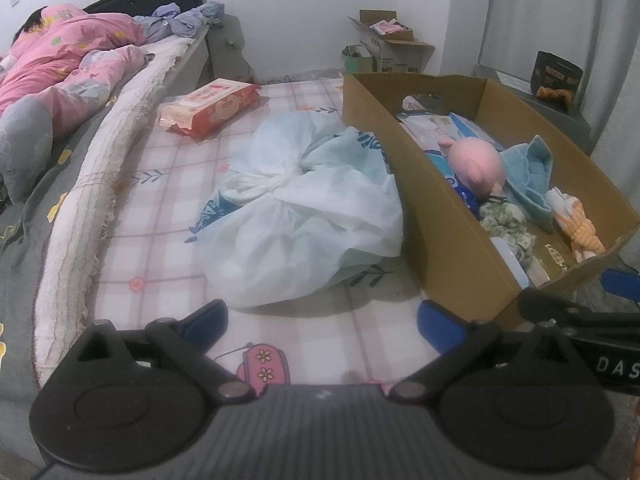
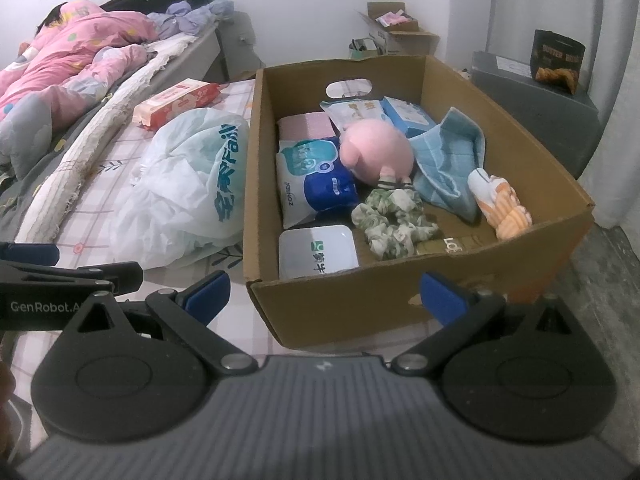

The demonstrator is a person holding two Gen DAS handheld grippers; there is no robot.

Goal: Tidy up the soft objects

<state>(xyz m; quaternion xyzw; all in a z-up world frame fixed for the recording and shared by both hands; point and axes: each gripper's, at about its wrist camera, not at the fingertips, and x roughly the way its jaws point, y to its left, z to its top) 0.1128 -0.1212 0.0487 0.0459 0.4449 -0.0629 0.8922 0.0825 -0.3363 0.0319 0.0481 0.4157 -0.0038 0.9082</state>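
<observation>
While both hover low over the mattress:
left gripper point(image 1: 322, 318): wide, empty, facing bag point(image 1: 304, 216)
right gripper point(image 2: 324, 294): wide, empty, at box point(image 2: 360, 300) near edge

My right gripper point(image 2: 324, 296) hangs spread wide and empty at lower centre before the cardboard box point(image 2: 360, 312), where a pink plush toy point(image 2: 376, 152) lies mid-frame beside a blue towel point(image 2: 448, 164).

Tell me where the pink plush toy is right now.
The pink plush toy lies inside the cardboard box, mid-box in the right wrist view, between the blue tissue pack and the blue towel.
</observation>
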